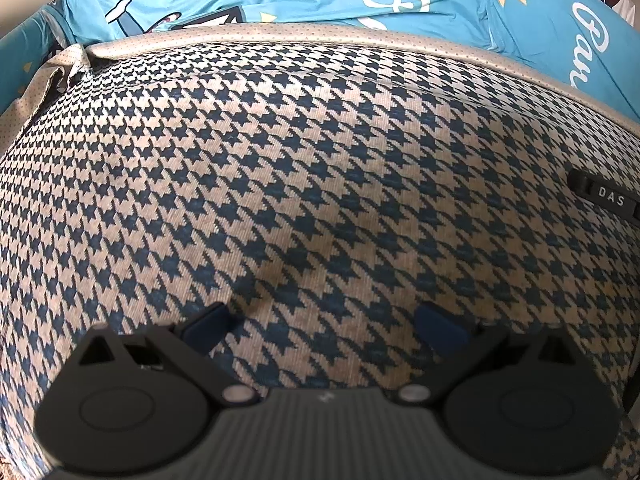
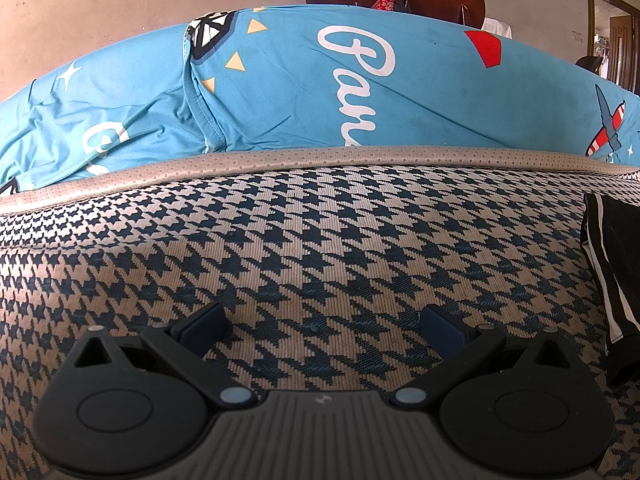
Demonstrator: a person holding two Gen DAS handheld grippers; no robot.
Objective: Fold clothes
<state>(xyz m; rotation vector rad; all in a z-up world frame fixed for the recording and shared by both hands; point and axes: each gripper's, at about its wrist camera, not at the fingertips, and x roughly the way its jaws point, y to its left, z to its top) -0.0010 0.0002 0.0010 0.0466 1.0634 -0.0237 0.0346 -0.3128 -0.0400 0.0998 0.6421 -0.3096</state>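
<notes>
We see the left gripper (image 1: 324, 320) tilted steeply down over a houndstooth fabric (image 1: 320, 184), its jaws spread wide with nothing between them. The right gripper (image 2: 324, 322) is held lower and flatter above the same houndstooth fabric (image 2: 320, 248), also wide open and empty, with a black garment with white stripes (image 2: 616, 272) lying at the right edge, near but apart from its fingers. Behind the dotted beige border (image 2: 320, 162) of the fabric lies a blue printed cloth (image 2: 300, 92), and we find no containers here.
</notes>
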